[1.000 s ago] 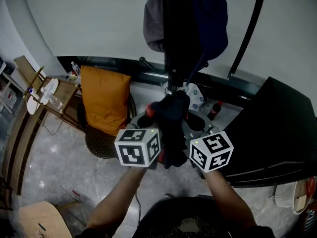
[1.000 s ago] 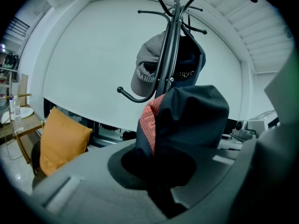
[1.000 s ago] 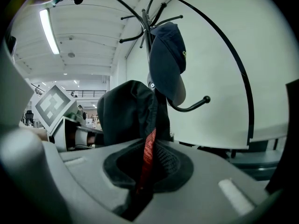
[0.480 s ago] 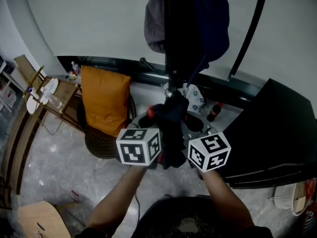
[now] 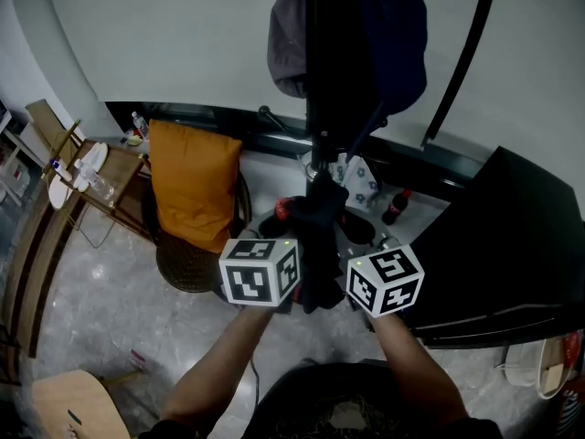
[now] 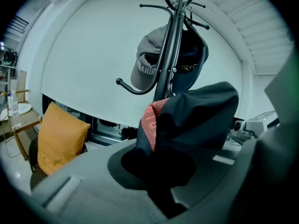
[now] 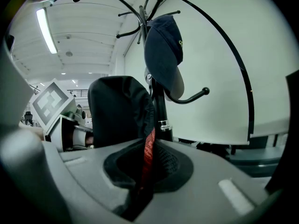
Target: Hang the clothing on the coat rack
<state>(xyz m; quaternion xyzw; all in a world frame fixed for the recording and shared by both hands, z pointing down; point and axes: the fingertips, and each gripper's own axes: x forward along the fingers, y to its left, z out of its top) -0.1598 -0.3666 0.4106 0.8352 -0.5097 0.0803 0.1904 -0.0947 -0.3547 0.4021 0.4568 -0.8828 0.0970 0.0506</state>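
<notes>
Head view: left gripper (image 6: pixel 161 195) and right gripper (image 7: pixel 138 195), side by side, both clamped on the dark navy garment with red mesh lining (image 5: pixel 320 240), held just before the black metal coat rack (image 6: pixel 169 55).

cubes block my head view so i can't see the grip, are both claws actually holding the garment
observer: yes, the left claw is shut on the dark garment; red mesh lining shows at its fold.
operator: and the right one
observer: the right claw is shut on it too, with a red strip running into the pinch.
operator: any free hook
observer: a lower hook on the coat rack, just under the navy cap, is bare.
</notes>
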